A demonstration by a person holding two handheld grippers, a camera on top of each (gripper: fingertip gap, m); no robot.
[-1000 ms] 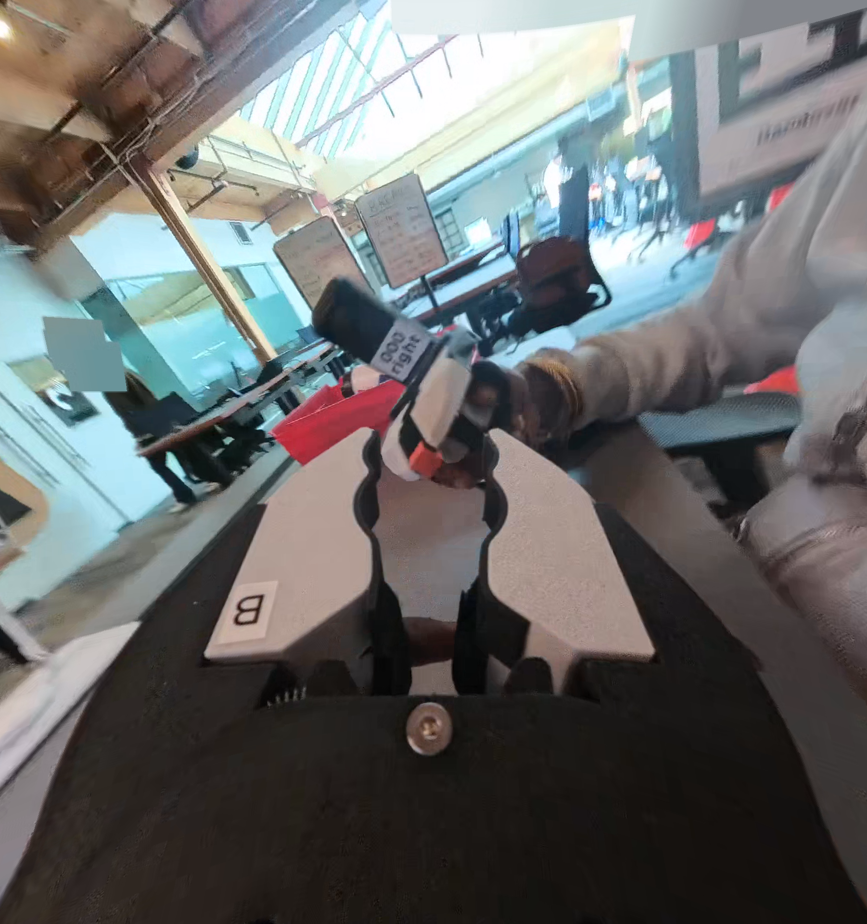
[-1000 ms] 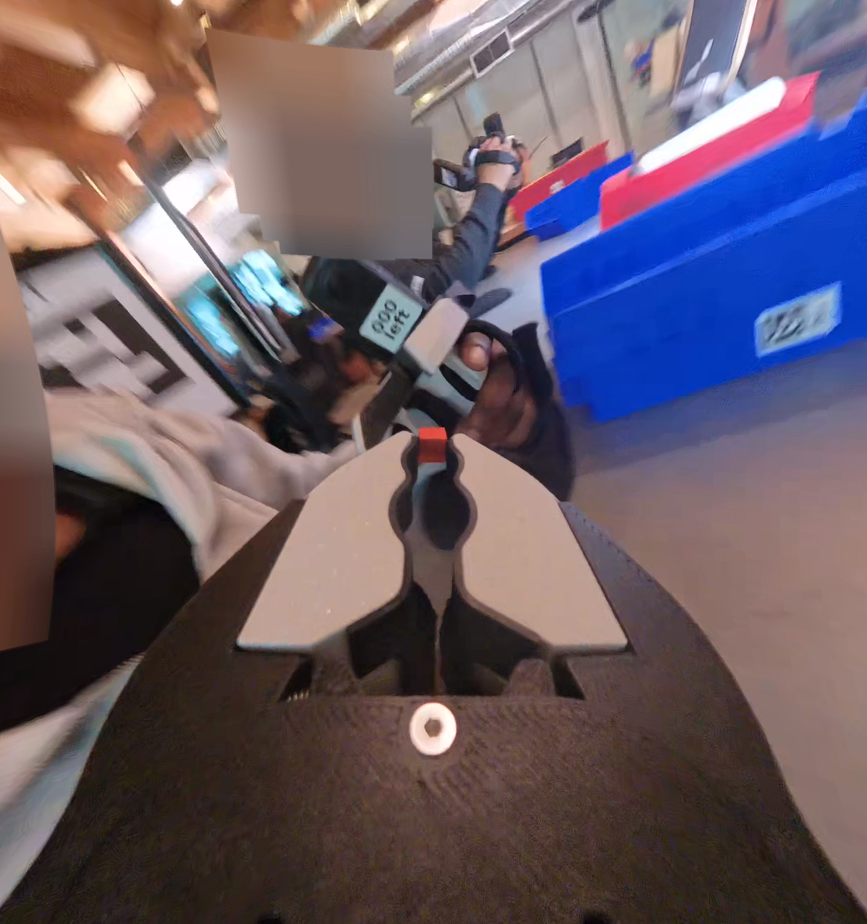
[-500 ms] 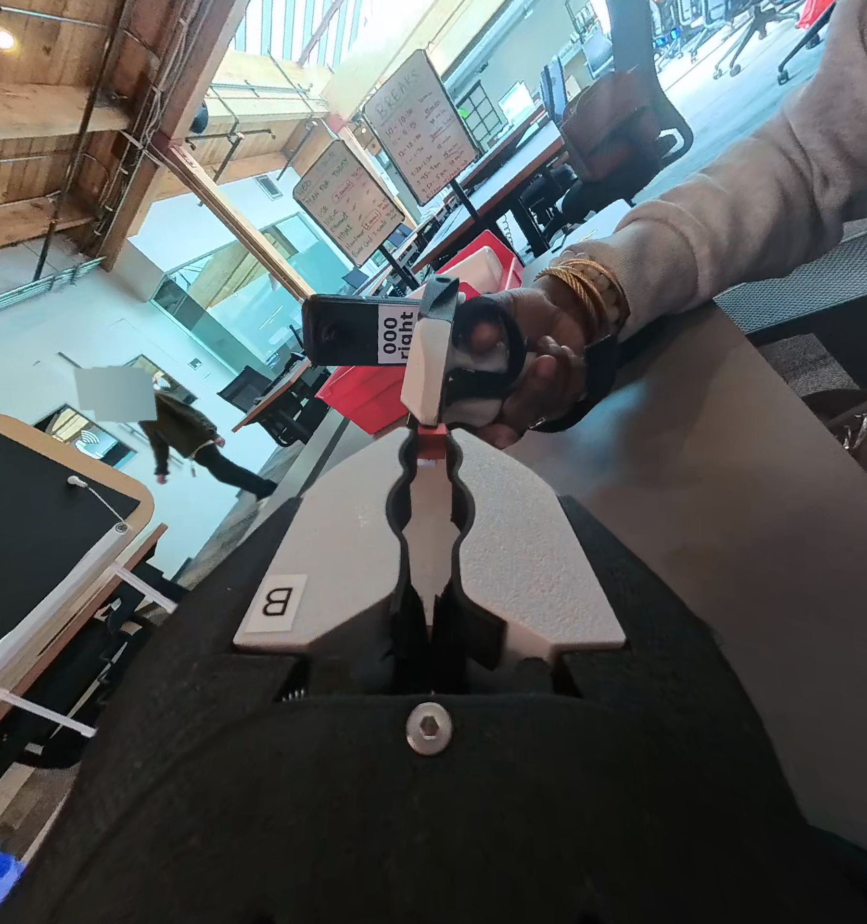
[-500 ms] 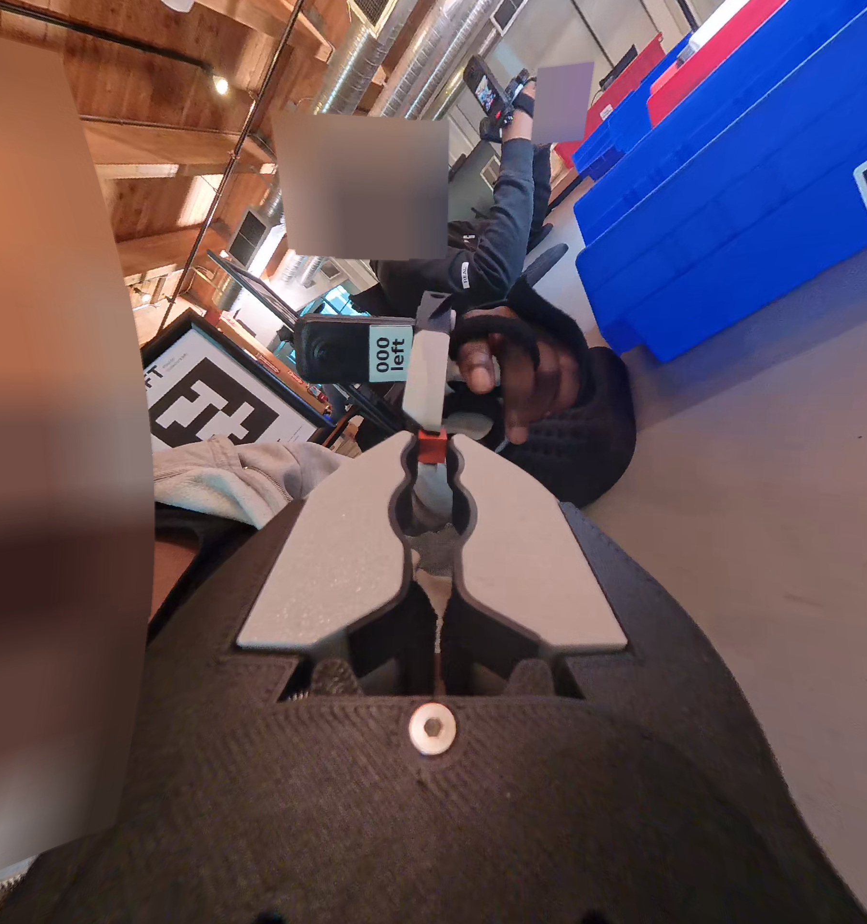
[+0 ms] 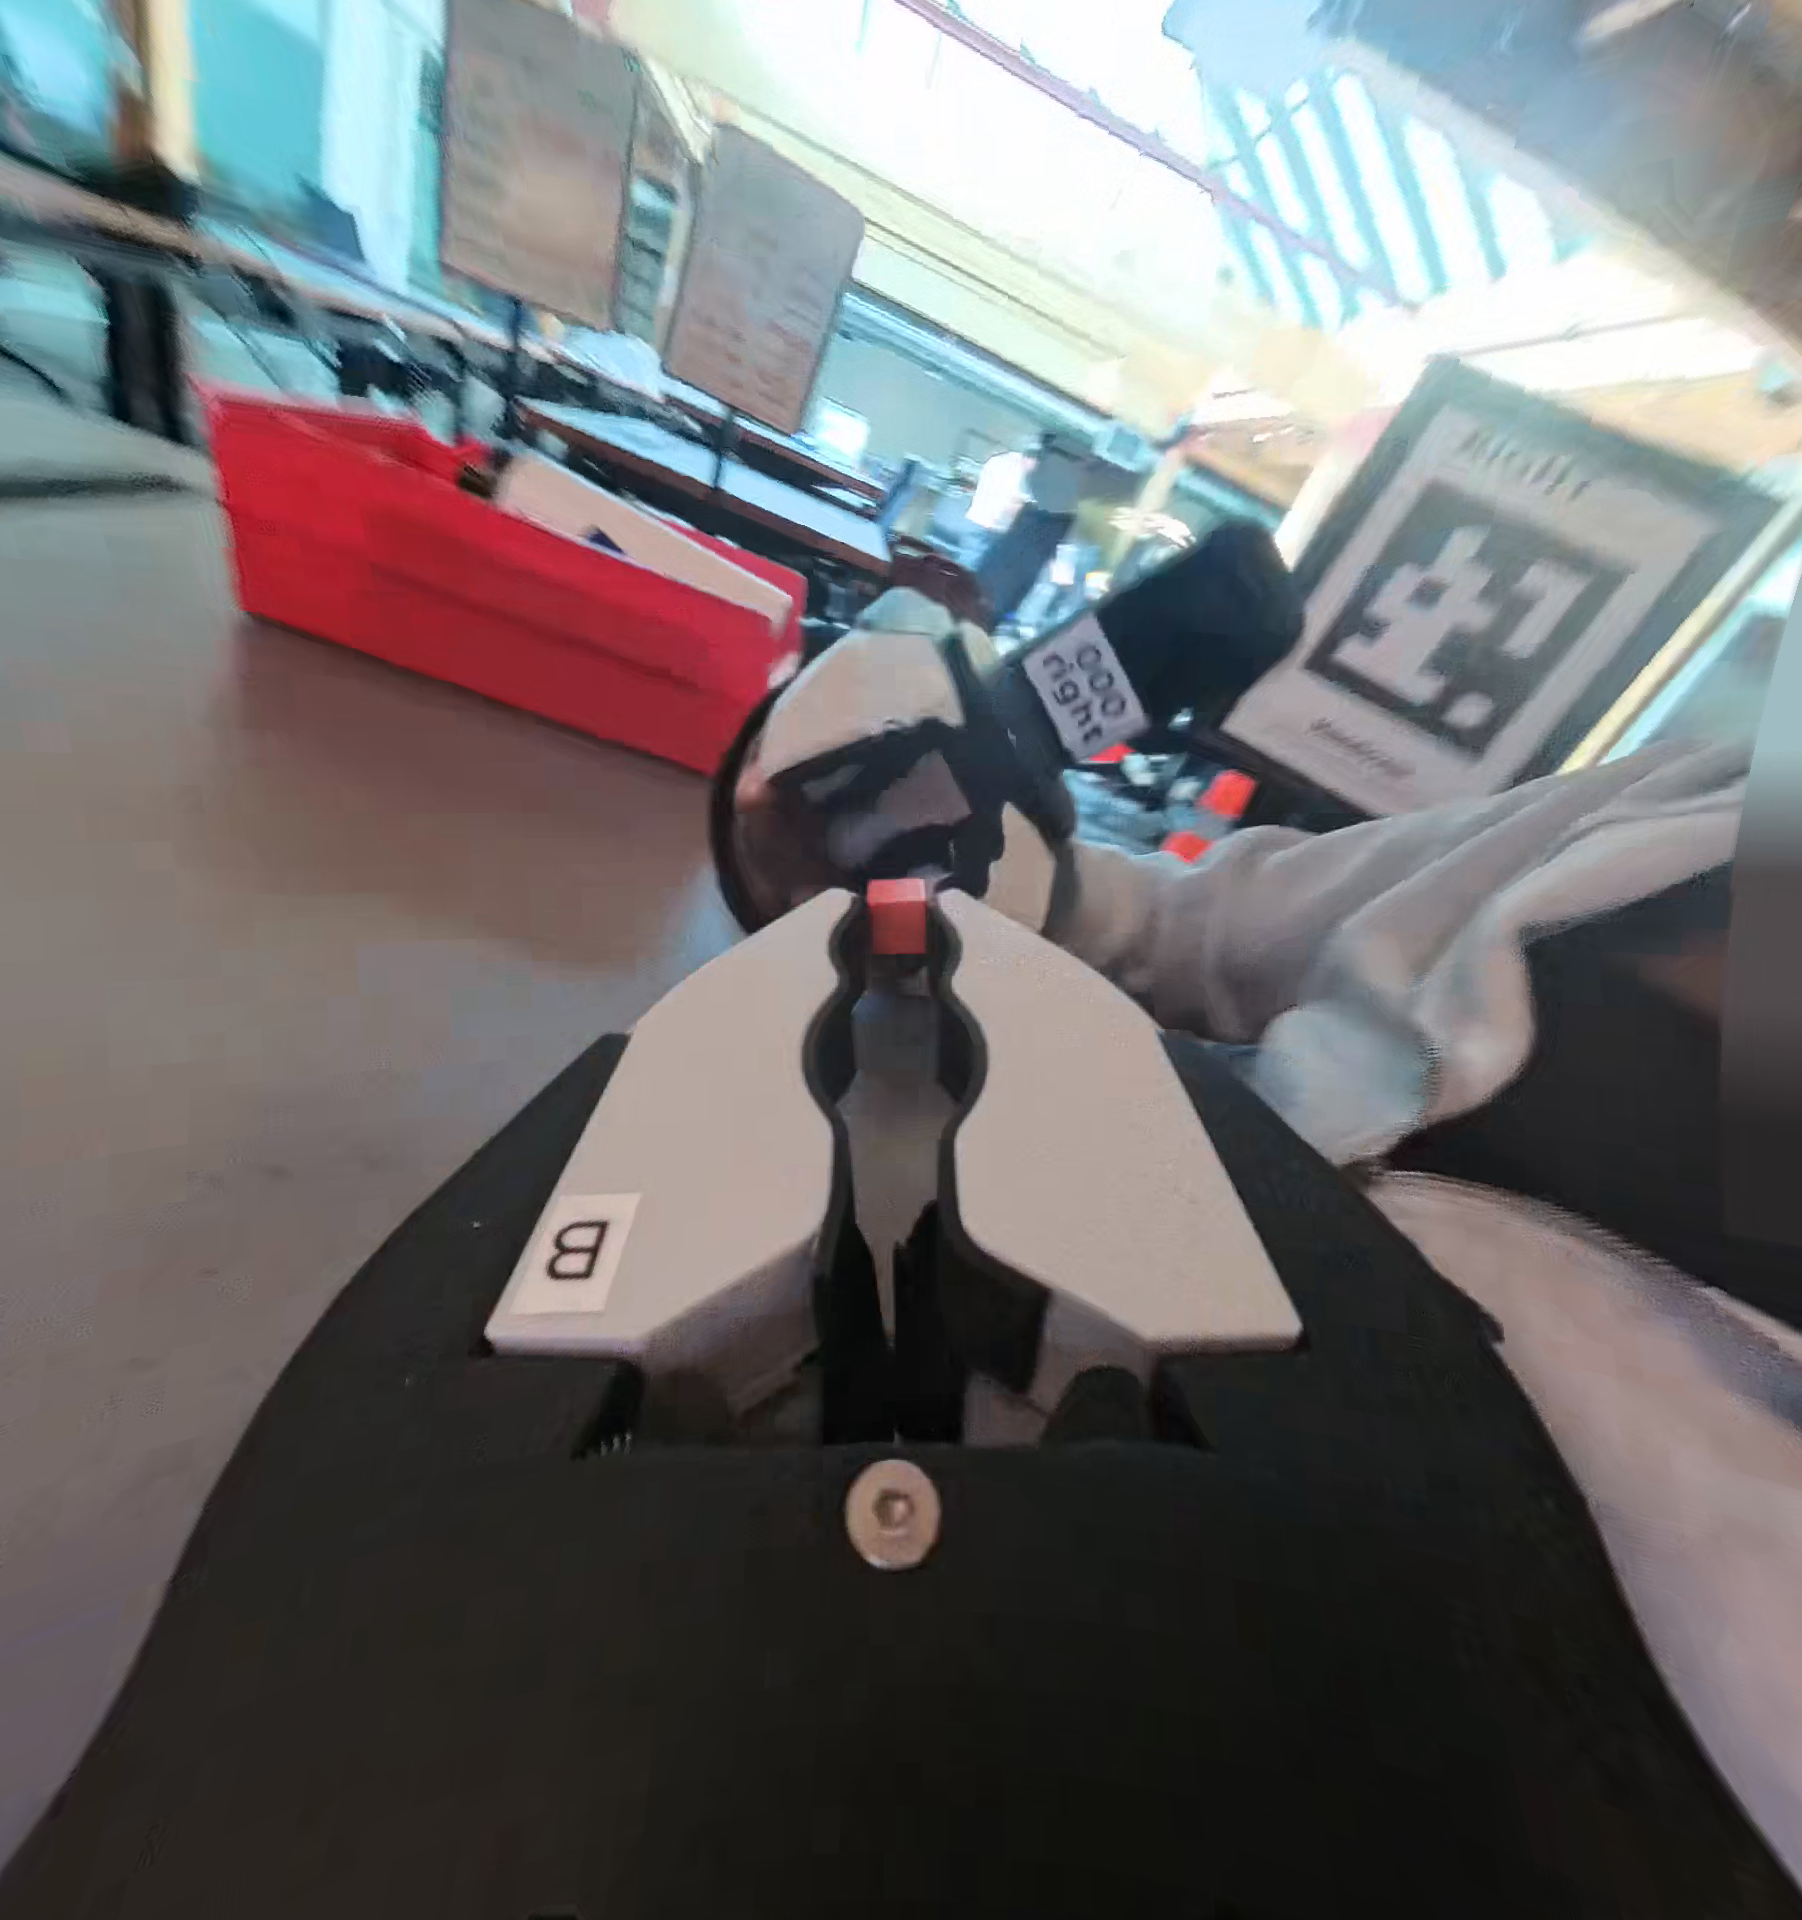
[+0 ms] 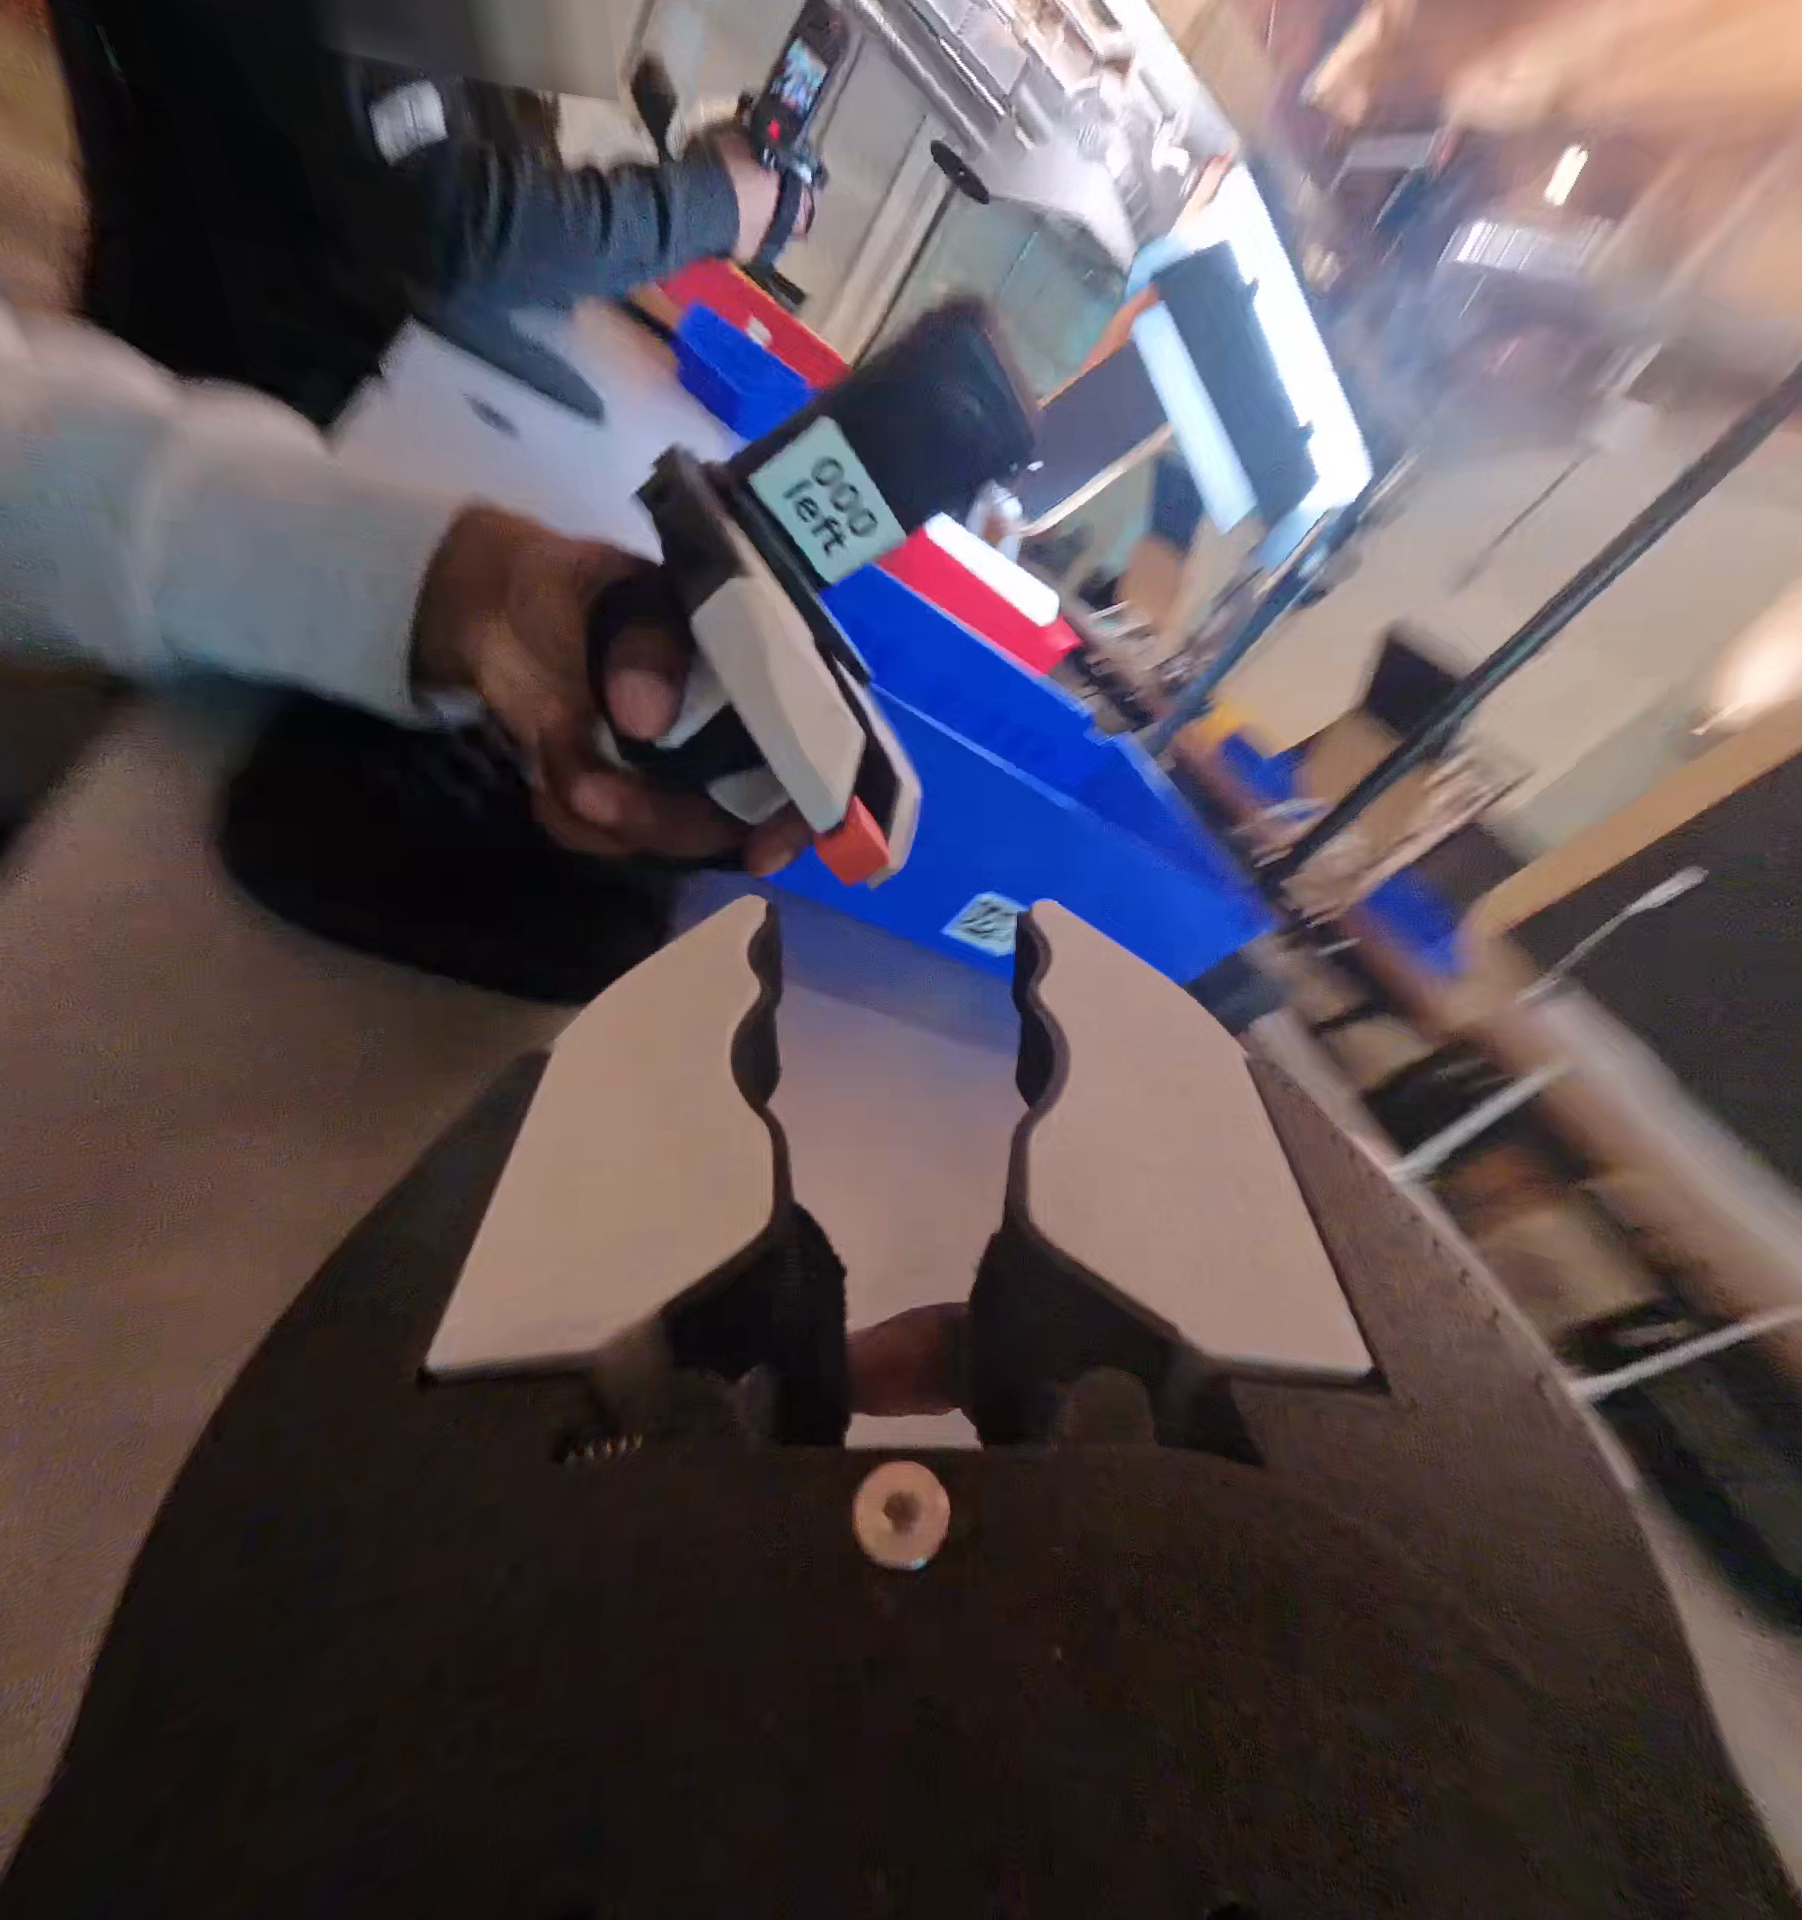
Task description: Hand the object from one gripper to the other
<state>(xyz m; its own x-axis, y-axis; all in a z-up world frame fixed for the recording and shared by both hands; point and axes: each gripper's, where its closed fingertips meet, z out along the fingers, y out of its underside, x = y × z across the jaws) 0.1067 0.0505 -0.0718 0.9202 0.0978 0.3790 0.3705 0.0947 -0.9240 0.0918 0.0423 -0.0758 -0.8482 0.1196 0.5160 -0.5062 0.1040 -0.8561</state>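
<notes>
Between the left tongs' (image 5: pixel 895 925) tips, red block (image 5: pixel 896 925) (right tongs (image 6: pixel 892 914) agape).

Handover done: the red block (image 5: pixel 895 914) is now pinched at the tips of the left gripper (image 5: pixel 894 928), where 0.5 s ago it was clamped by both. The right gripper (image 6: pixel 895 920) has been opened wide and drawn back, just clear of the block.

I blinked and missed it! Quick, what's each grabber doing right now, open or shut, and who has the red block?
Left gripper: shut on the small red block at its fingertips.
Right gripper: open, holding nothing.
</notes>
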